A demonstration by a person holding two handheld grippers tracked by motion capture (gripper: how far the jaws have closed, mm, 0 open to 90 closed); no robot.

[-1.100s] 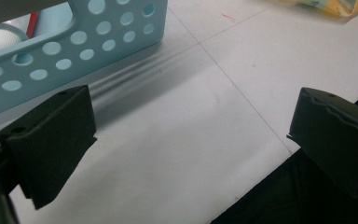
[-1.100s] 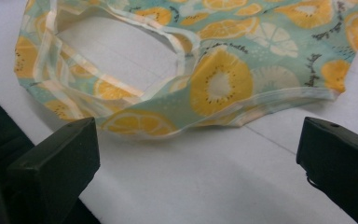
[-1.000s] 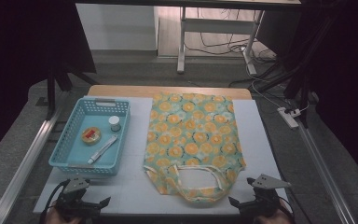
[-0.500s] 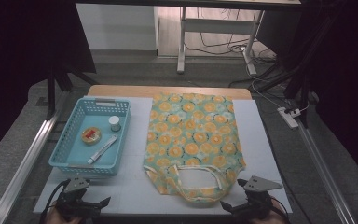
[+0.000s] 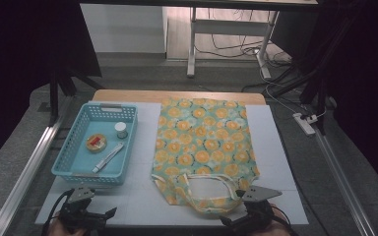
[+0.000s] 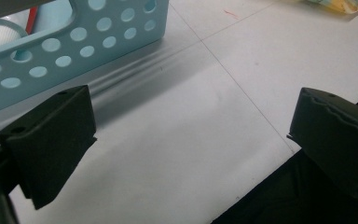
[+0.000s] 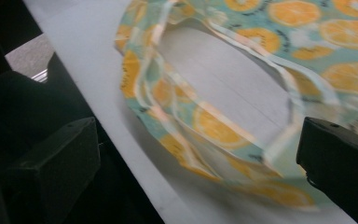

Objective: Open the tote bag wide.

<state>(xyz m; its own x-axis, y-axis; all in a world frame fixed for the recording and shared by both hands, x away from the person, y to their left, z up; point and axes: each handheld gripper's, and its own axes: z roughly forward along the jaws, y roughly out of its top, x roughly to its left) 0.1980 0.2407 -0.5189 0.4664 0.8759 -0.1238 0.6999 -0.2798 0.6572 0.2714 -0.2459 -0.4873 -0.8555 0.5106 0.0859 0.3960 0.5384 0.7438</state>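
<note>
A tote bag [image 5: 202,142] printed with orange slices lies flat mid-table, its handles [image 5: 206,194] at the near end. My right gripper [image 5: 226,221] sits at the near edge just right of the handles, pointing left. In the right gripper view its jaws stand wide open [image 7: 200,140] with the bag's handle loop [image 7: 223,130] lying between and beyond them, untouched. My left gripper [image 5: 110,214] rests at the near left, below the blue basket [image 5: 88,178]. Its jaws are wide open [image 6: 191,121] over bare white table, with the basket wall [image 6: 51,42] just ahead.
The blue basket holds a small white jar [image 5: 121,130], a round tin with a red top [image 5: 96,143] and a white tube [image 5: 108,157]. White table surface [image 5: 142,147] separates basket and bag. Metal rails run along both table sides; the near edge drops off close behind the grippers.
My right gripper has slid left along the near edge, closer to the bag's handles. The left gripper has shifted only slightly. The bag and basket have not moved.
</note>
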